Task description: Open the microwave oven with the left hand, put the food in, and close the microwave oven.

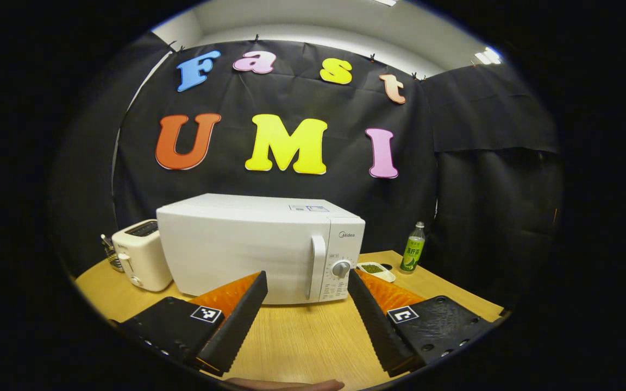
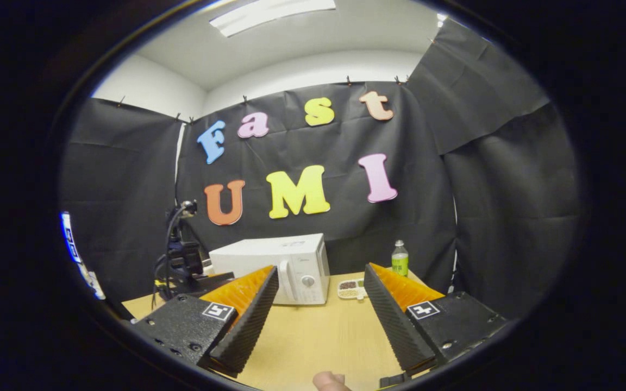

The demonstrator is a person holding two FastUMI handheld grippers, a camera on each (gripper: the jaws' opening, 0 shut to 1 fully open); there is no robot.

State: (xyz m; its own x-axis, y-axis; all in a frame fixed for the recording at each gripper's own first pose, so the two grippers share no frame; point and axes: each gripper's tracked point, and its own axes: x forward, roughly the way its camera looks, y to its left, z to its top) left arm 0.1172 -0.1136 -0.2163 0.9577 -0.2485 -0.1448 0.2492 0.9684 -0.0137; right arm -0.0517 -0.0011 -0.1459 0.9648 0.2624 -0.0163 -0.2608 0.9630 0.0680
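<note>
Facing shut microwave [image 1: 258,247] (grippers empty).

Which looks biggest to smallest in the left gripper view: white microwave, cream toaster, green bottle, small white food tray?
1. White box-shaped microwave oven, largest by far.
2. Cream toaster to its left.
3. Green plastic bottle.
4. Small white food tray, close to the bottle in apparent size and partly hidden by the gripper finger, so that last order is unsure.

The microwave oven [image 1: 258,250] hides part of the toaster [image 1: 140,255] and the near end of the food tray [image 1: 376,270]; the tray's contents are too small to tell. A utensil holder [image 1: 111,255] at the worktop's [image 1: 302,336] left edge is half hidden.
</note>
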